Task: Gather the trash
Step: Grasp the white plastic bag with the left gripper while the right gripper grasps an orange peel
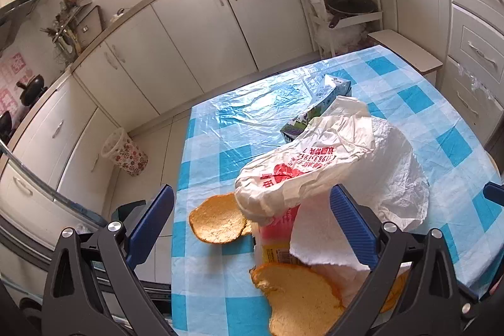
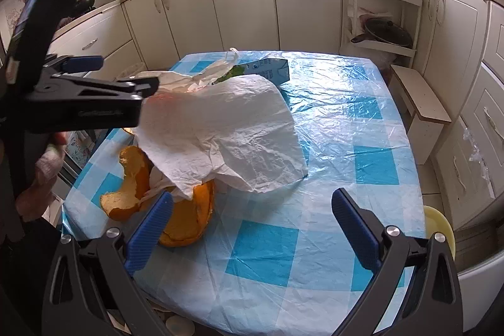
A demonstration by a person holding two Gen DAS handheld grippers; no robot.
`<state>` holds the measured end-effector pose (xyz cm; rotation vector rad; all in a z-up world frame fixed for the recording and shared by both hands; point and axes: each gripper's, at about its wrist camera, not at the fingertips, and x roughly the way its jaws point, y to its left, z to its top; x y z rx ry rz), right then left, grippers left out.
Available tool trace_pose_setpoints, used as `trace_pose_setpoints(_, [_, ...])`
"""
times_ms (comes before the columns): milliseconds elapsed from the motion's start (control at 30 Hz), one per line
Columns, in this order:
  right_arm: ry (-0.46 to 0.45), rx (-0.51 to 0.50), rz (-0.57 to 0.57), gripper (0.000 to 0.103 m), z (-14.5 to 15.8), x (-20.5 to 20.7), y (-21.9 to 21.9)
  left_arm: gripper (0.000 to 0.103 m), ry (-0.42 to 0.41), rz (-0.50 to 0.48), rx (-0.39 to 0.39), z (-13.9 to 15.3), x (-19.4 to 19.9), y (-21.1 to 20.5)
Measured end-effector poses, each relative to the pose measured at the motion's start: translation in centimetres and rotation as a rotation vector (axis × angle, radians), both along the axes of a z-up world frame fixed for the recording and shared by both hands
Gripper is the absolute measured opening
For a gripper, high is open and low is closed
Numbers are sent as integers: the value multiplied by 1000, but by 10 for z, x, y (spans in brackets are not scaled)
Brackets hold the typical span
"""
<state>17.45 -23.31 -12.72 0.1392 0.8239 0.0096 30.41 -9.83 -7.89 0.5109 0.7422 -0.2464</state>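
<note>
White plastic bag (image 2: pixel 220 122) draped over orange peels (image 2: pixel 186 219); milk carton (image 1: pixel 318 106) laid flat behind, on checkered tablecloth.

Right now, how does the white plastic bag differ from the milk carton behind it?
The white plastic bag is soft, crumpled, printed in red, and sits nearer; the milk carton is rigid, boxy, blue and green, lying on its side farther back, partly hidden by the bag. Both rest on the checked tablecloth.

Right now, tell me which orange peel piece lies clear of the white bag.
The peel at the table's left edge: it lies open on the checked cloth with only its right tip under the white bag. The nearer peel is partly covered by paper.
</note>
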Motion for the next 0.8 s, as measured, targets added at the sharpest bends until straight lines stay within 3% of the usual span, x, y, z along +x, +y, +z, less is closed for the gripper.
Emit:
trace_pose_setpoints(67, [12, 18, 17, 97, -4, -2, 3, 93, -1, -23, 18, -5, 7, -10])
trace_pose_setpoints(133, [42, 44, 34, 97, -12, -2, 5, 79, -8, -28, 34, -10, 12, -17])
trace_pose_setpoints(200, [80, 88, 42, 97, -21, -1, 5, 46, 41, -31, 16, -16, 21, -19])
trace_pose_setpoints(267, [116, 127, 48, 97, -30, 0, 6, 20, 80, -27, 1, -22, 28, -21])
trace_pose_setpoints(433, [139, 195, 28, 97, -37, 7, -1, 19, 99, -8, -139, -9, 31, -9])
trace_pose_setpoints(633, [138, 281, 26, 94, -44, 20, -3, 19, 186, 93, -387, 7, 50, 37])
trace_pose_setpoints(733, [130, 301, 39, 79, -42, 18, 2, 19, 210, 116, -488, 12, 52, 59])
trace_pose_setpoints(800, [124, 314, 38, 71, -43, 18, 1, 19, 205, 130, -514, 15, 52, 68])
